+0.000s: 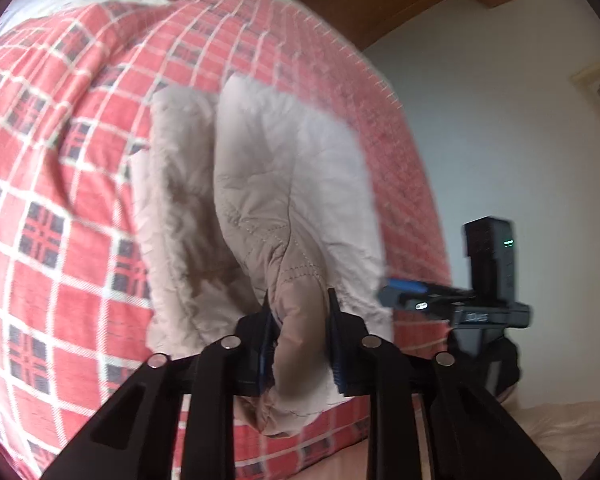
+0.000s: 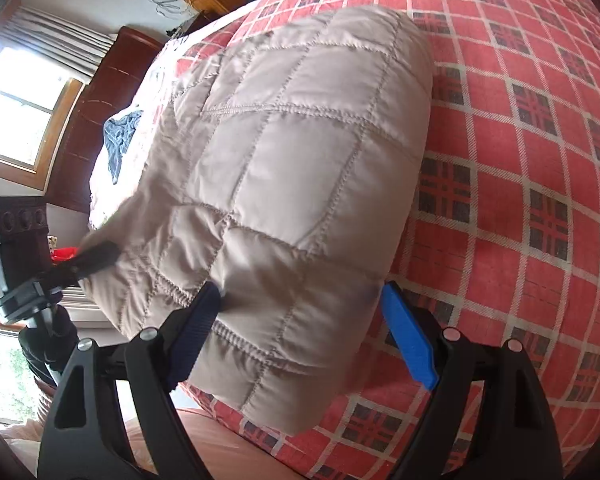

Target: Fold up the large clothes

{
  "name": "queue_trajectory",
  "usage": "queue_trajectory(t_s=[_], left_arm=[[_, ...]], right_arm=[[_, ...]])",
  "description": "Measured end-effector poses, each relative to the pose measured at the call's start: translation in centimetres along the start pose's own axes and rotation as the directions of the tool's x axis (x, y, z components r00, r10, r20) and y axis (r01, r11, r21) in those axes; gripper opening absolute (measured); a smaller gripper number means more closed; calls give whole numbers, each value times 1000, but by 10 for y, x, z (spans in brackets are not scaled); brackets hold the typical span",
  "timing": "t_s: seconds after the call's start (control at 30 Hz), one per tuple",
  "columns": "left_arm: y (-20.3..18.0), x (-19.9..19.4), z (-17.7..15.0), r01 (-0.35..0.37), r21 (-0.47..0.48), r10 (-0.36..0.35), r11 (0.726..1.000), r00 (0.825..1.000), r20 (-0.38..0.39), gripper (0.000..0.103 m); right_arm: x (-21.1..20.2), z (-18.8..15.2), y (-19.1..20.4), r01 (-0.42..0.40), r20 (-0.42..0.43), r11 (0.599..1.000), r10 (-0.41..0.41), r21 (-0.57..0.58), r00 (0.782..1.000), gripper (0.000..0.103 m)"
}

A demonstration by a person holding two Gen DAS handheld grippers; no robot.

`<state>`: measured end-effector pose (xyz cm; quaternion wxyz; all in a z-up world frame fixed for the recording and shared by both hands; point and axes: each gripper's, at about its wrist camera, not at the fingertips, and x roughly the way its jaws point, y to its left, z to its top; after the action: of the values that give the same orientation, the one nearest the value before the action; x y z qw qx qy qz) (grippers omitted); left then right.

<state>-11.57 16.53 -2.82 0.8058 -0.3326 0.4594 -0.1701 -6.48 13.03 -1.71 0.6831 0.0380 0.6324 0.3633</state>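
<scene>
Left jaws pinch quilted jacket (image 1: 260,200); right straddle it.

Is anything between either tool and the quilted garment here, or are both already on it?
Nothing visible stands between them. The left tool is shut on a bunched edge of the beige quilted garment. The right tool has its fingers spread either side of the garment's near edge, which lies on the red plaid bedcover.
</scene>
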Motion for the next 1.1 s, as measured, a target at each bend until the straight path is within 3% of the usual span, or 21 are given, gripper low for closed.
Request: queue_trajectory(t_s=[0.1, 0.2, 0.33, 0.5, 0.57, 0.7, 0.87, 1.03, 1.07, 1.1], left_arm=[[12, -10, -10, 64, -29, -63, 998, 997, 40, 19], [44, 7, -25, -44, -56, 44, 997, 999, -2, 19], [75, 31, -45, -59, -94, 56, 994, 998, -33, 20], [67, 31, -38, -75, -78, 70, 994, 995, -67, 25], [58, 24, -24, -94, -66, 89, 993, 993, -77, 33], [43, 7, 18, -124, -22, 124, 992, 992, 10, 63], [52, 24, 68, -144, -31, 145, 989, 989, 25, 64], [67, 51, 101, -109, -95, 112, 989, 994, 20, 61], [71, 51, 102, -89, -104, 93, 991, 995, 33, 51], [71, 52, 103, -50, -106, 54, 993, 998, 41, 25]], right_arm=[[-6, -3, 3, -10, 8, 1000, 11, -7, 1000, 82], [-1, -6, 5, 0, -9, 1000, 0, -26, 1000, 82], [18, -9, 7, 18, -53, 999, -20, -38, 998, 82], [32, -10, 6, 37, -69, 998, -40, -43, 997, 82], [29, -9, 5, 33, -67, 999, -35, -41, 997, 82], [27, -8, 11, 46, -55, 997, -49, -65, 997, 82], [29, -8, 14, 35, -54, 997, -39, -61, 998, 82], [25, -9, 5, 27, -42, 998, -29, -60, 999, 82], [25, -8, 4, 25, -42, 998, -28, -60, 999, 82], [25, -9, 1, 24, -43, 998, -27, -60, 999, 82]])
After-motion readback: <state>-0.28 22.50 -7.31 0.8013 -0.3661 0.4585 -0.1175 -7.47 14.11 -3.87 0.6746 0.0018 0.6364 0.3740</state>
